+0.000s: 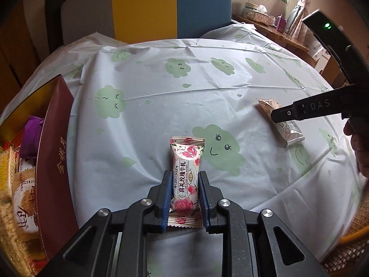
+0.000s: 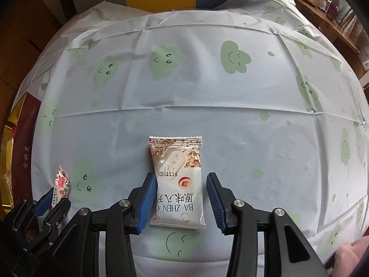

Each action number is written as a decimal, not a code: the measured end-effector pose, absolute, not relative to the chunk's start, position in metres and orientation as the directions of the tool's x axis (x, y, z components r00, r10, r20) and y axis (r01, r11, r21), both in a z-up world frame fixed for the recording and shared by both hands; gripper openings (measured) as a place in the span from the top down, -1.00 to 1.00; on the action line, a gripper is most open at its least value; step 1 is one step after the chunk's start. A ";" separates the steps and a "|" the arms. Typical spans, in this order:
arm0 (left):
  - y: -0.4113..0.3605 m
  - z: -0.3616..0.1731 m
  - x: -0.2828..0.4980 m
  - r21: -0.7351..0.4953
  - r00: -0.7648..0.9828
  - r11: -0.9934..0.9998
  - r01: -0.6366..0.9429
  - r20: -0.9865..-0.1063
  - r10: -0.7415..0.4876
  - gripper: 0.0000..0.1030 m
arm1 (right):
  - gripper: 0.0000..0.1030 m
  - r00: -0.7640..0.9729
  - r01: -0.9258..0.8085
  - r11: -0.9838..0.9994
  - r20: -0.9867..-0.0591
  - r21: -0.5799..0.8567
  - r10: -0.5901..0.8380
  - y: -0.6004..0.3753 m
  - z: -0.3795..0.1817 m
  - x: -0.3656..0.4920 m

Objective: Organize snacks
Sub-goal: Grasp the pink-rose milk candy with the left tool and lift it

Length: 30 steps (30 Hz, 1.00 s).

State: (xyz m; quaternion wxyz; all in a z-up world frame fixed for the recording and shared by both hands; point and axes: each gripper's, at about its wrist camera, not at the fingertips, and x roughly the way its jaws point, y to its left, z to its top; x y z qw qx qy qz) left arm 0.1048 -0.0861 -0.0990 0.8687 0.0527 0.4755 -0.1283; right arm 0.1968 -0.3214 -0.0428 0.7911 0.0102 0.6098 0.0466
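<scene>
From the left wrist we see our left gripper (image 1: 185, 199) with its jaws clenched on the rose candy (image 1: 186, 180), which lies on the cloud-print surface (image 1: 161, 106); a maroon box (image 1: 54, 161) of snacks stands to the left; the right gripper (image 1: 280, 116) hangs over a white packet (image 1: 291, 132) at right.

From the right wrist, our right gripper (image 2: 180, 202) straddles that packet (image 2: 177, 182); the left pad touches its edge, the right one stands clear, so the jaws are released.
</scene>
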 end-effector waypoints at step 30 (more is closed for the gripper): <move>-0.090 -0.098 0.098 0.006 0.555 0.958 0.286 -0.816 -0.161 0.58 | 0.28 0.249 -0.145 0.989 -0.968 0.003 0.039 -0.304 -0.061 0.195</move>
